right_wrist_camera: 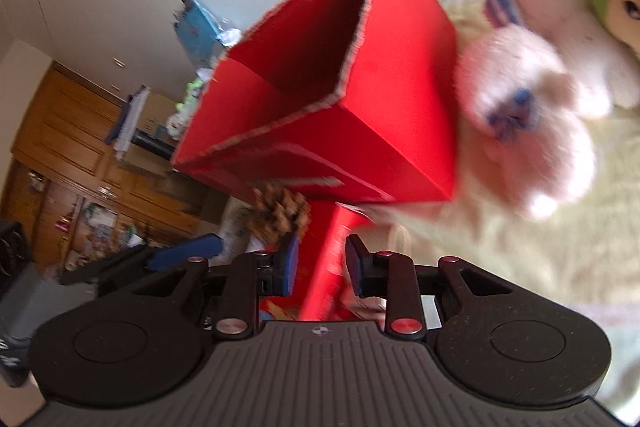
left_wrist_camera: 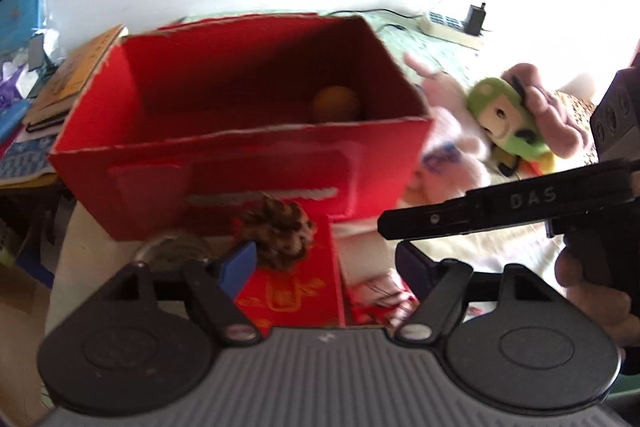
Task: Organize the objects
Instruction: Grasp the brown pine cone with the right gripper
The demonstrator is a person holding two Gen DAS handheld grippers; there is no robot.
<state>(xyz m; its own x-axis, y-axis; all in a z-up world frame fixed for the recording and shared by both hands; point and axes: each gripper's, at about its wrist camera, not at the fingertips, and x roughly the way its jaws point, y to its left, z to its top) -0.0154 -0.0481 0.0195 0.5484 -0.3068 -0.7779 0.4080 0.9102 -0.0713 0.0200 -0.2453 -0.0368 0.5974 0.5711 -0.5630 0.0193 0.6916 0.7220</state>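
An open red cardboard box (left_wrist_camera: 240,163) stands on the bed with an orange ball (left_wrist_camera: 336,103) inside. A brown pine cone (left_wrist_camera: 280,231) lies in front of the box, beside a flat red packet (left_wrist_camera: 296,291). My left gripper (left_wrist_camera: 324,263) is open just before the pine cone, its blue pad (left_wrist_camera: 240,267) to the left of the cone. My right gripper (right_wrist_camera: 320,263) is open over the red packet's edge (right_wrist_camera: 332,259), with the pine cone (right_wrist_camera: 280,211) just ahead and to the left; it also shows in the left wrist view (left_wrist_camera: 480,211).
A pink plush rabbit (right_wrist_camera: 528,131) and a green-hooded doll (left_wrist_camera: 504,115) lie right of the box. A power strip with a charger (left_wrist_camera: 452,23) lies at the back. Books and papers (left_wrist_camera: 68,79) are stacked to the left. A round glass object (left_wrist_camera: 172,251) sits by the cone.
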